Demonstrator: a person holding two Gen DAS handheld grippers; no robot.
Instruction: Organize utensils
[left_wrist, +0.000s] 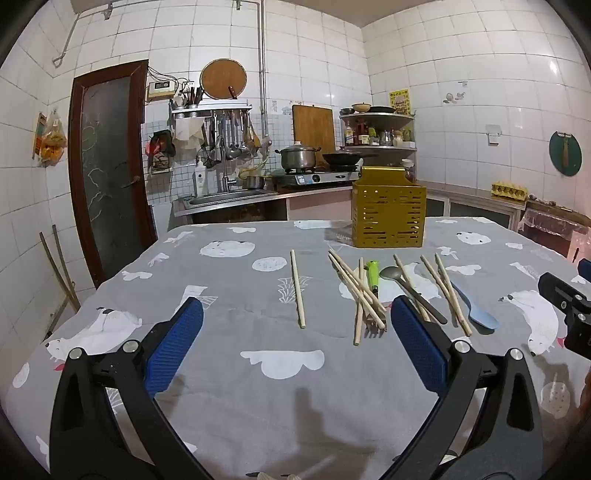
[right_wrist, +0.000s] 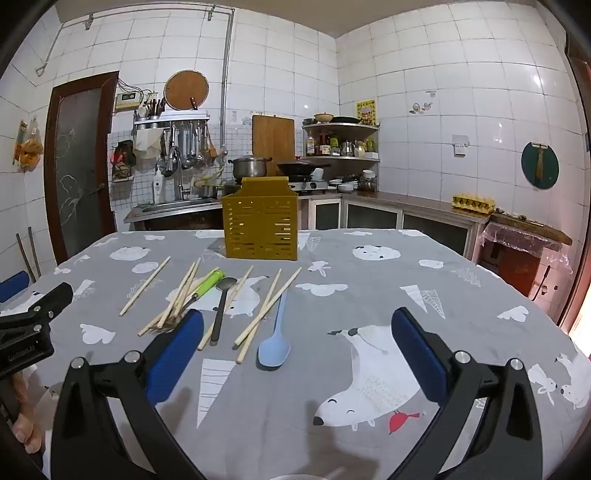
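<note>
The utensils are spread loose on the grey printed tablecloth (left_wrist: 229, 369), none yet placed in the yellow slotted holder (left_wrist: 388, 212) that stands upright behind them. A lone chopstick (left_wrist: 297, 288) is laid apart on the left side; a crossed pile of chopsticks (left_wrist: 360, 295) with a fork (left_wrist: 373, 325) and a green-handled tool (left_wrist: 373, 273) comes next, then a dark spoon (right_wrist: 221, 310), two more chopsticks (right_wrist: 266, 314) and a blue spatula (right_wrist: 275, 338). Nearly every long axis is pointed from the grippers towards the holder. The left gripper (left_wrist: 295, 347) is held wide open and empty — the lone chopstick lies straight ahead between its fingers' lines. The right gripper (right_wrist: 295, 347) is likewise spread, with nothing in it; the spatula's blade is found just ahead, nearer its left finger.
</note>
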